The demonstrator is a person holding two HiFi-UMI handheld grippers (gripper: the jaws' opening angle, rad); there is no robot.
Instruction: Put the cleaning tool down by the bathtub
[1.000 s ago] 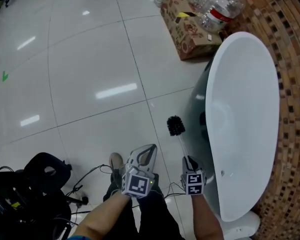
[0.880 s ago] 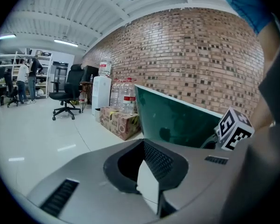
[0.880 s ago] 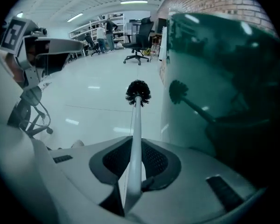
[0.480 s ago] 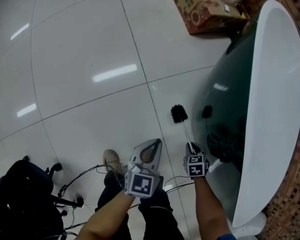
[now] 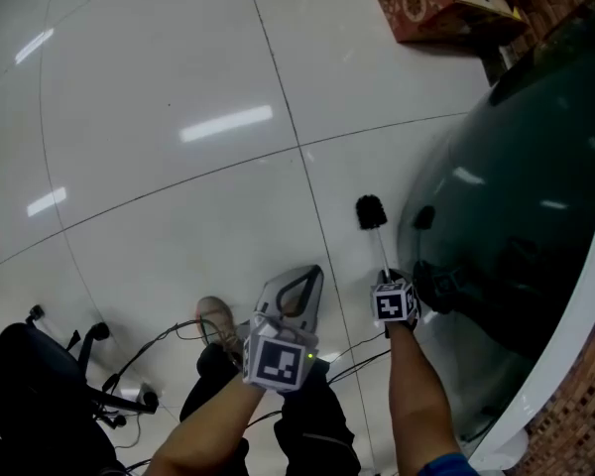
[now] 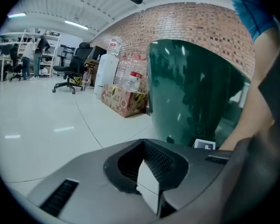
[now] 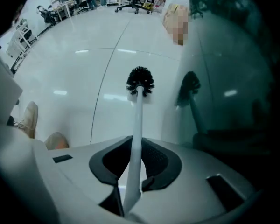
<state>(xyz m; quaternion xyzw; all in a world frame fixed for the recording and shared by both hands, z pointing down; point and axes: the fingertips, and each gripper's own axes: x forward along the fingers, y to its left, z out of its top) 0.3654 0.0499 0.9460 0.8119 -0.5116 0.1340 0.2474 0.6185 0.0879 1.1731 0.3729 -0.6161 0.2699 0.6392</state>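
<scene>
The cleaning tool is a toilet brush with a black bristle head [image 5: 371,211] [image 7: 140,80] on a thin white handle [image 7: 136,139]. My right gripper [image 5: 387,284] [image 7: 132,197] is shut on that handle and points down, the brush head low over the white floor tiles. The dark green wall of the bathtub [image 5: 506,226] [image 7: 233,78] [image 6: 191,92] stands just right of the brush, and the brush is mirrored in it. Whether the bristles touch the floor I cannot tell. My left gripper [image 5: 299,284] [image 6: 149,190] hangs to the left of the right one, shut, with nothing in it.
A printed cardboard box [image 5: 441,3] [image 6: 123,101] lies beyond the tub's far end, with big water bottles [image 6: 130,78] behind it. Black cables [image 5: 169,340], a shoe [image 5: 216,317] and a black chair base [image 5: 40,395] sit near my feet. A brick wall [image 5: 575,415] backs the tub.
Both grippers have sunk toward the floor, and the brush head has come down beside the tub's green wall. The tub now fills more of the head view.
</scene>
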